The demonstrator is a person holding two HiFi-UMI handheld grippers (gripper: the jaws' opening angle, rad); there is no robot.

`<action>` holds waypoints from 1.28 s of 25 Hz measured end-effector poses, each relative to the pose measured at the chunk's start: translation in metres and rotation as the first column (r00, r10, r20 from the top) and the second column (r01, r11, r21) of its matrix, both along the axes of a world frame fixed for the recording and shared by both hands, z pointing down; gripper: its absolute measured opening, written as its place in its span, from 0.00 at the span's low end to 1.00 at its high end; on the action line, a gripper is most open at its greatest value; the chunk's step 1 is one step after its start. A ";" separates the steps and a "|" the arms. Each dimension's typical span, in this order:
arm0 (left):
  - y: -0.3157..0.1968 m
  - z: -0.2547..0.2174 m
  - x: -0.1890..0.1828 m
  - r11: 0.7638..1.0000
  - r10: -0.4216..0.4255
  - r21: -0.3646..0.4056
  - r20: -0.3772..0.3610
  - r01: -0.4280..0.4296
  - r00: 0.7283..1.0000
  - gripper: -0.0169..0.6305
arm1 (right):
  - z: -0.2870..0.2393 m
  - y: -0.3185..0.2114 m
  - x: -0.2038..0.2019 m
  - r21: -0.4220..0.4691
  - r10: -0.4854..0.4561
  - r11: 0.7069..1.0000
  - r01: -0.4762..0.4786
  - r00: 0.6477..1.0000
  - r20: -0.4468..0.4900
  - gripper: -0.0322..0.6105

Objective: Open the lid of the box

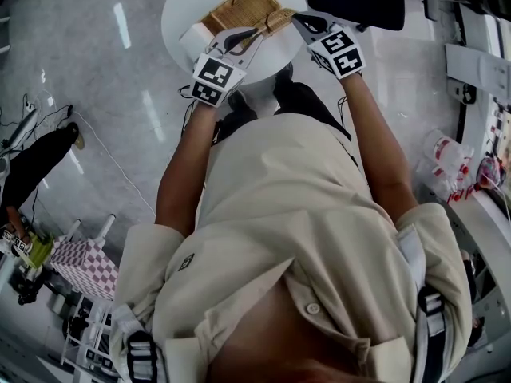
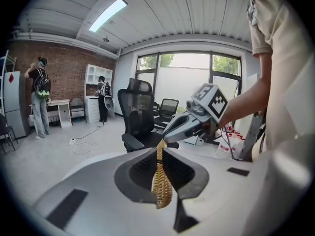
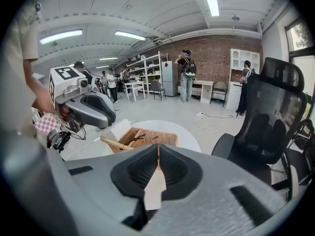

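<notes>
Wicker lid [image 1: 279,20] pinched from both sides, opening step under way.

Left side: left claw [image 1: 257,32] was clenched on the lid's thin woven edge. In the left gripper view the weave ran edge-on out of the closed jaws toward the other claw. Left forearm [image 1: 180,174] was stretched forward from the body, with the claw pointing away and down at the worktop and its marker cube [image 1: 217,78] facing up.

Centre: box [image 1: 235,5], woven, stood on the round white worktop [image 1: 182,10], about midway across and slightly toward the edge nearest the person. The lid hung between the two claws over the box's near side, tipped up so that little of its face showed from above. The right gripper view looked into the open box. There were a few small dark items inside, too small to name.

Right side: right claw [image 1: 297,19] was also clenched, with a thin pale strip of the lid nipped between its jaws. Right forearm [image 1: 383,150] was extended like the left, with the claw pointing down toward the box.

Judgement: the lid seemed already clear of the opening, so the lift was well along. Next move likely calls for both claws to travel together, swinging or carrying the lid away from the box. Uneven motion could twist the thin weave or let it slip from a grip. Could not tell whether the lid was hinged.
</notes>
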State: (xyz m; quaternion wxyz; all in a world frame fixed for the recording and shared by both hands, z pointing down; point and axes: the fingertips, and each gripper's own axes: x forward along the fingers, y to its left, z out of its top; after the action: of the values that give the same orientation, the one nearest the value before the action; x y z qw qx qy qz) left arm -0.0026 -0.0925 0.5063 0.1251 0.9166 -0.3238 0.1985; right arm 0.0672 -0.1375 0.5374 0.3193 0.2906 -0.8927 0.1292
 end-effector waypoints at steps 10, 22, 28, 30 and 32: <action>0.001 -0.026 -0.026 0.998 -0.063 0.031 -0.012 0.063 0.998 0.08 | 0.016 0.019 0.017 -0.038 0.041 0.998 -0.041 0.999 -0.007 0.05; -0.006 -0.082 -0.076 0.980 -0.135 0.147 -0.024 0.137 0.991 0.08 | 0.044 0.040 0.037 -0.111 0.117 0.987 -0.116 0.993 0.003 0.05; -0.008 -0.108 -0.096 0.969 -0.150 0.197 -0.022 0.151 0.988 0.08 | 0.062 0.049 0.020 -0.221 0.132 0.970 -0.105 0.985 0.111 0.06; -0.008 -0.116 -0.099 0.966 -0.150 0.209 -0.019 0.150 0.989 0.08 | 0.064 0.051 0.013 -0.229 0.121 0.969 -0.094 0.987 0.104 0.06; -0.006 -0.126 -0.102 0.964 -0.148 0.222 -0.015 0.148 0.989 0.08 | 0.061 0.051 0.006 -0.221 0.105 0.972 -0.081 0.989 0.100 0.06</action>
State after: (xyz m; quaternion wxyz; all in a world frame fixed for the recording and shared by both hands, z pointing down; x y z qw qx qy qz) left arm -0.1050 -0.0990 0.3806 0.0360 0.8979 -0.4115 0.1522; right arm 0.0734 -0.0869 0.5980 0.2924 0.2883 -0.8751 0.2563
